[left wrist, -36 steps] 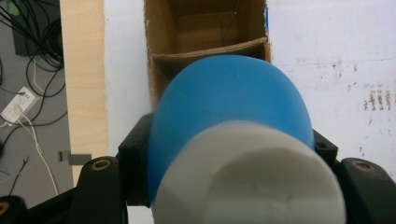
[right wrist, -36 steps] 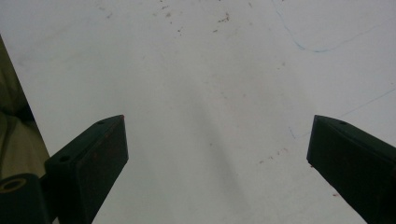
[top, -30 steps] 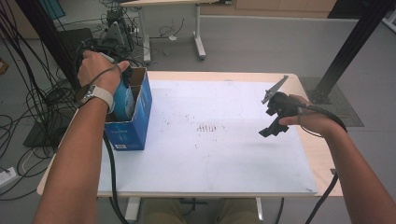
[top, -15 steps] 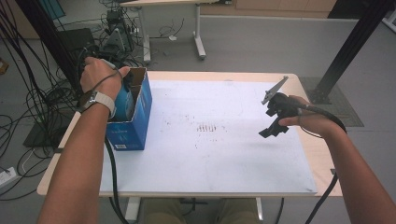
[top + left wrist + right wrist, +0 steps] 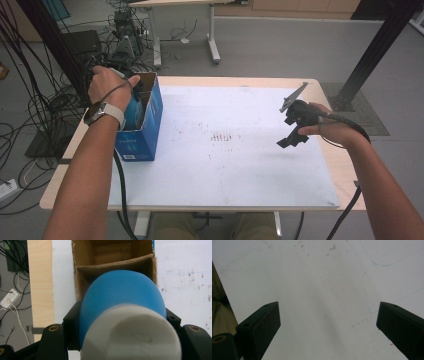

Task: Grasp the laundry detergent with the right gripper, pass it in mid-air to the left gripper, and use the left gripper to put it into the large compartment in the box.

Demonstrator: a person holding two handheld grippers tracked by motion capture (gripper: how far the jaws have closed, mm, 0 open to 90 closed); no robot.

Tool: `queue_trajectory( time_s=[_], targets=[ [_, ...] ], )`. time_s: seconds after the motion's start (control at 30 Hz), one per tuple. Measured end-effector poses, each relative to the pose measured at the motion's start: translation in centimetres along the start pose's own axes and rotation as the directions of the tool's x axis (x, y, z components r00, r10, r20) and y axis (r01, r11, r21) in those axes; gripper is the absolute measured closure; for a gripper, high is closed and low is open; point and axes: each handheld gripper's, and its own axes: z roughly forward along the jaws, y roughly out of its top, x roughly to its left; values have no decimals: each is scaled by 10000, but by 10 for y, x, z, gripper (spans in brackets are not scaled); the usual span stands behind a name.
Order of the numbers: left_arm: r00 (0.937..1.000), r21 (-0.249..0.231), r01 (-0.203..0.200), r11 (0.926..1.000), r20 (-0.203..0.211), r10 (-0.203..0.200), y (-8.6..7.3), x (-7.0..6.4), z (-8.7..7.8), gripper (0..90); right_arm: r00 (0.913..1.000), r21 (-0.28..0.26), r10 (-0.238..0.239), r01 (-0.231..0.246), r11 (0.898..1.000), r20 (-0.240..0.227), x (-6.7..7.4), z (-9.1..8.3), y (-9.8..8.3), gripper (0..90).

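A blue rounded item with a white end (image 5: 122, 302) sits between the jaws of my left gripper (image 5: 122, 323), which is shut on it. It hangs over the open top of a cardboard box (image 5: 112, 262) with blue outer walls (image 5: 147, 127), at the table's left edge. In the high view the left hand (image 5: 107, 85) covers most of that gripper, and the blue item (image 5: 131, 114) shows at the box's mouth. My right gripper (image 5: 291, 137) hovers over the right side of the white sheet, open (image 5: 328, 320), with nothing between its jaws.
A white sheet (image 5: 225, 165) with small dark marks covers most of the wooden table (image 5: 60, 185). A cardboard divider (image 5: 112, 263) splits the inside of the box. Cables and equipment lie on the floor beyond the left edge (image 5: 45, 115). A black post (image 5: 375, 50) stands at the far right.
The left hand has shifted slightly right and down with the blue item at the box's mouth. The right gripper has stayed where it was.
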Motion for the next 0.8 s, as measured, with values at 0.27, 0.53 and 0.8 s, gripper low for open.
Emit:
queue_trajectory(
  time_s=[0.27, 0.53, 0.8],
  targets=[
    [10000, 24, 38, 10000, 78, -38, -2, -1, 8, 373, 10000, 8, -9, 9, 10000, 13, -1, 0, -1, 51],
    [9999, 54, 44, 10000, 95, -45, -4, -1, 15, 373, 10000, -4, 13, -13, 10000, -29, 0, 1, -2, 52],
    [9999, 95, 20, 10000, 109, -21, -5, -2, 22, 372, 10000, -14, 22, -22, 10000, -42, -1, 1, -2, 52]
  ],
)
